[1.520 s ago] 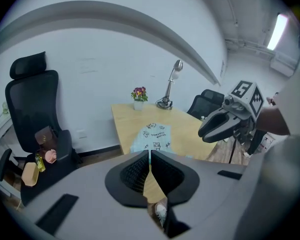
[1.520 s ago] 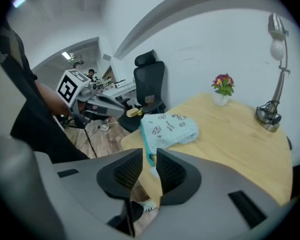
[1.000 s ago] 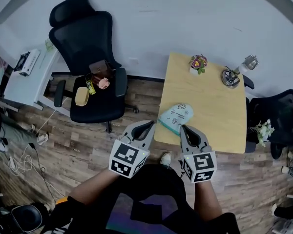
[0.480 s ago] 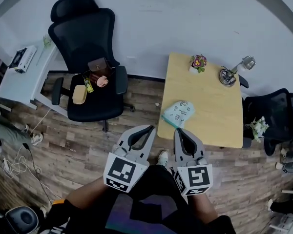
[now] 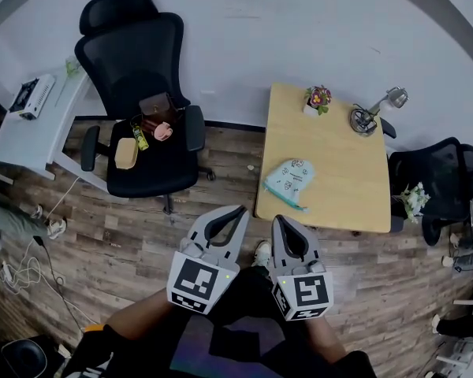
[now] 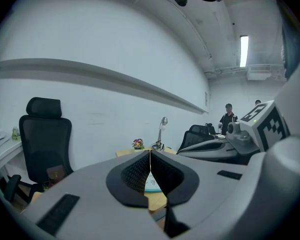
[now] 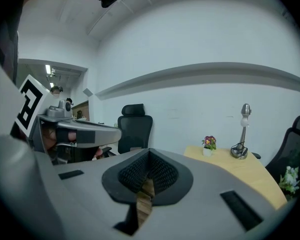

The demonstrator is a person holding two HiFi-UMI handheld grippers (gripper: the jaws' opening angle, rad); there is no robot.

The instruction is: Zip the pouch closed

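Note:
The pale mint printed pouch lies on the near left part of the wooden table, and neither gripper touches it. My left gripper and right gripper hang side by side over the floor, short of the table's near edge. Both are shut with nothing between the pads. In the left gripper view the shut left gripper points at the table, and a strip of the pouch shows below its tips. The right gripper has its jaws meeting at the tips, with only floor beneath.
A black office chair carrying small items stands left of the table. Further left is a white side desk. A flower pot and a desk lamp occupy the table's far edge. Another black chair stands at the right.
Both grippers have drawn back from the table's near edge toward the person and risen a little. The pouch stays where it lay.

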